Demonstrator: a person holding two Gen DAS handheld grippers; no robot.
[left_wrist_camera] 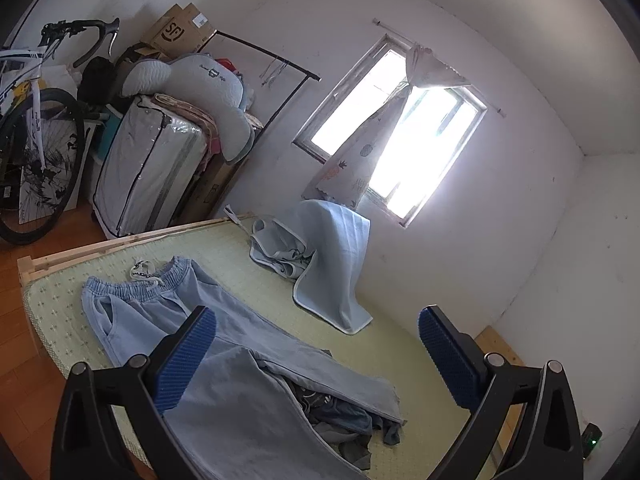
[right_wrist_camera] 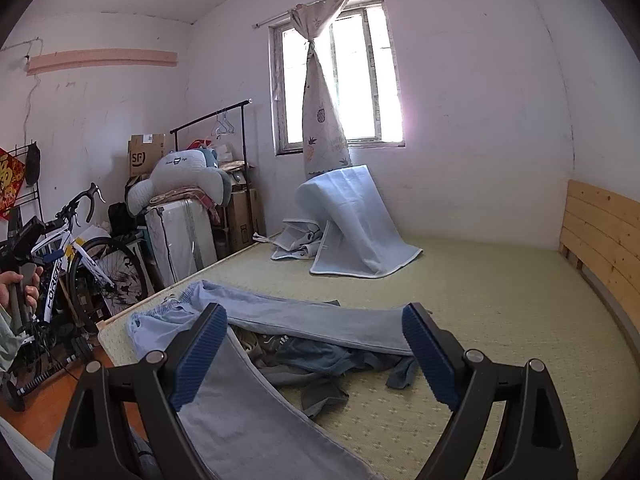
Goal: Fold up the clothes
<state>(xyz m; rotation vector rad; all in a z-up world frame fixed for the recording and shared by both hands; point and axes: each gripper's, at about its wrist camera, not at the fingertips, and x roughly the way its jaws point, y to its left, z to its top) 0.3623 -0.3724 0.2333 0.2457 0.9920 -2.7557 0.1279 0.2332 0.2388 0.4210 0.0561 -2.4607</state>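
Trousers [right_wrist_camera: 304, 320], soft and limp, lie spread on the bed [right_wrist_camera: 500, 300]; grip waistband or hems. Left gripper [left_wrist_camera: 316, 354] and right gripper [right_wrist_camera: 316, 354] gape, empty.

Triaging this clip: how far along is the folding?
Done: nothing looks folded. The light blue trousers lie spread across the bed mat, legs splayed, with a dark crumpled garment between them. In hand: nothing; the left gripper and right gripper are open above the trousers. Left: folding both, and perhaps the blue blanket heaped by the window.
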